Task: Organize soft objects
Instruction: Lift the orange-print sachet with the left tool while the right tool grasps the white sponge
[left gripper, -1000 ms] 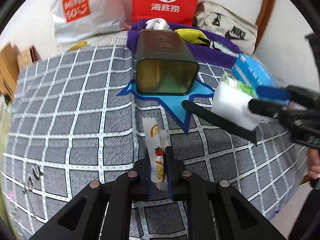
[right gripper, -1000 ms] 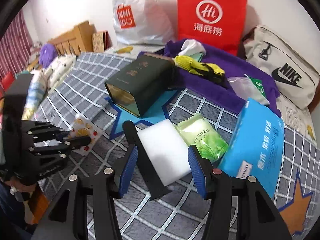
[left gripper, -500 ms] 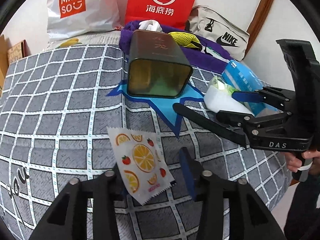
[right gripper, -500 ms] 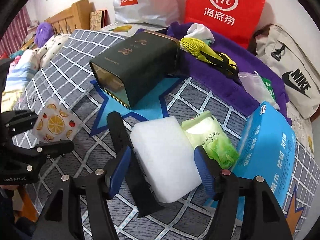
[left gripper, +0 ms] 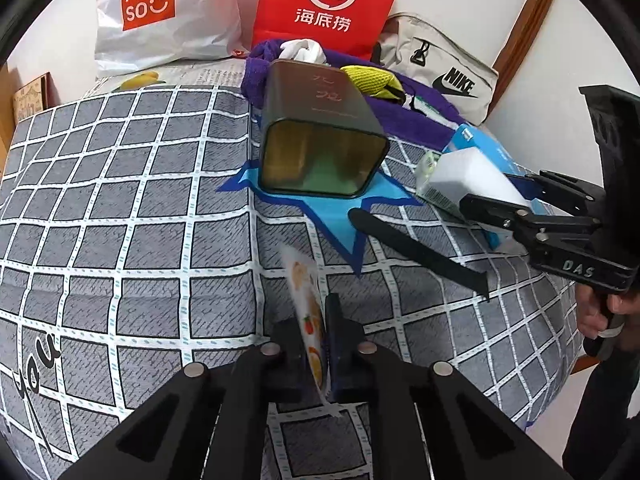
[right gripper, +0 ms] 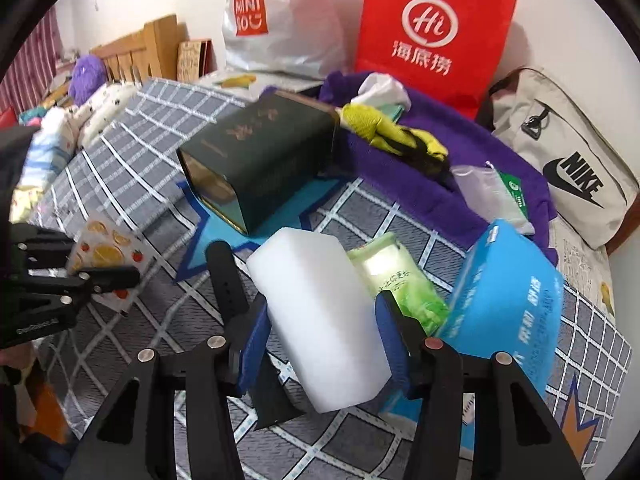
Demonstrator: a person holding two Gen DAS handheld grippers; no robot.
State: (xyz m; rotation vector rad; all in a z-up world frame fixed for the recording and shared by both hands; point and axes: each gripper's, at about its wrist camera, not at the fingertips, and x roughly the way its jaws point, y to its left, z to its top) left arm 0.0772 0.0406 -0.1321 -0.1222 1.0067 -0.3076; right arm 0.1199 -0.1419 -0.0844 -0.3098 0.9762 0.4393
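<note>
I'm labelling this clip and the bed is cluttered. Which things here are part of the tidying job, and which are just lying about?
In play:
- fruit-print packet, pinched in the left gripper
- white sponge, between the right gripper fingers
- open green tin, lying on its side, likely the container

Lying about:
- black strap
- blue tissue pack
- green wipes pack
- red bag
- Nike bag

Ahead of the left hand-held gripper point(left gripper: 316, 344), a white plastic bag point(left gripper: 160, 12) reads "MINISO", a red paper bag point(left gripper: 328, 4) "Hi 海底捞", a beige bag point(left gripper: 444, 72) "NIKE"; the right hand-held gripper point(left gripper: 516, 200) is marked "DAS".
</note>
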